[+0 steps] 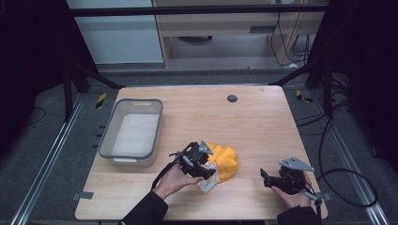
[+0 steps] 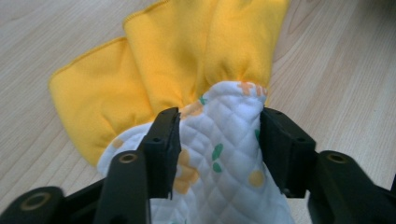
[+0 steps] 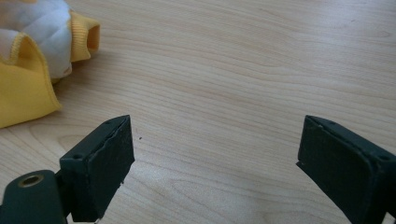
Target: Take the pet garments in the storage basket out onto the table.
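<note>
A small garment point(image 1: 226, 160), yellow outside with a white quilted lining printed in orange and green, lies bunched on the wooden table point(image 1: 263, 122) at front centre. My left gripper point(image 1: 212, 172) lies at its near-left end. In the left gripper view the white lining point(image 2: 219, 186) puffs up in the gap of that gripper point(image 2: 219, 133); the jaws stand apart on either side of it, and the yellow folds point(image 2: 187, 51) spread beyond. My right gripper point(image 1: 264, 178) rests low at front right, apart from the garment. Its jaws point(image 3: 215, 149) stand wide open over bare wood, with the garment point(image 3: 28, 88) at the upper left.
A grey plastic bin point(image 1: 157, 126) with a pale bottom stands at the table's left side. A small dark round cap point(image 1: 232, 98) is set in the far middle of the tabletop. Cables run along the floor to the right.
</note>
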`<control>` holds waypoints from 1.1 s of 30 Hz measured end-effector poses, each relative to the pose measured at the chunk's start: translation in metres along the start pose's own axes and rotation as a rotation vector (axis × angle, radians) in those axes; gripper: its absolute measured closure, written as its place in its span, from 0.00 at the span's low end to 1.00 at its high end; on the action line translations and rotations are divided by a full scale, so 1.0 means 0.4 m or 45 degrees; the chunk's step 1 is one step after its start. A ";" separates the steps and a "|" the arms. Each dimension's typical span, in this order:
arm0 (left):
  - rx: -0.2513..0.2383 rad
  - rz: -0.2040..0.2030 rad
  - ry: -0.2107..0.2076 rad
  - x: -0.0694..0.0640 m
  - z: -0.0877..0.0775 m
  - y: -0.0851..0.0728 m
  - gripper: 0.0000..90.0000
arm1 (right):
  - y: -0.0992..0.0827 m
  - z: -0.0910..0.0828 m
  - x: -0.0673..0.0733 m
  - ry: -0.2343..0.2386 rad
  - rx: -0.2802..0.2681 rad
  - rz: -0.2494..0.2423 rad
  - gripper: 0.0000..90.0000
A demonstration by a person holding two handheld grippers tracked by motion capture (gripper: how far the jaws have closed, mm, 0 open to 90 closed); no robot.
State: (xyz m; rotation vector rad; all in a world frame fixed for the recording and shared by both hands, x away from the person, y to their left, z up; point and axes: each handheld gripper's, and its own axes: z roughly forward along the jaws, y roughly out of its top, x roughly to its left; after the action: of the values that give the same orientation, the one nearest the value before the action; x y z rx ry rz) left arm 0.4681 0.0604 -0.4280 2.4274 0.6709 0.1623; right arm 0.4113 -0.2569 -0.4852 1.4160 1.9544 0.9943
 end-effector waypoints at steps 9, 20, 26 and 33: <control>-0.079 0.000 0.023 0.005 -0.045 -0.022 0.37 | 0.000 0.000 0.000 -0.002 -0.001 0.000 0.12; -0.154 -0.037 0.063 0.025 -0.093 -0.074 0.30 | -0.001 0.000 -0.003 -0.007 -0.002 -0.003 0.12; -0.200 -0.074 0.080 0.034 -0.119 -0.112 0.29 | -0.001 0.000 -0.004 -0.012 0.000 -0.005 0.12; -0.247 -0.135 0.125 0.051 -0.149 -0.171 0.28 | -0.002 0.000 -0.006 -0.015 -0.003 -0.002 0.11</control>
State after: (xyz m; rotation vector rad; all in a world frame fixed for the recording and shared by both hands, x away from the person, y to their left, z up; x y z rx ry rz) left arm 0.4406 0.1490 -0.4210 2.2047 0.7877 0.2911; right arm 0.4116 -0.2592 -0.4860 1.4158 1.9450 0.9850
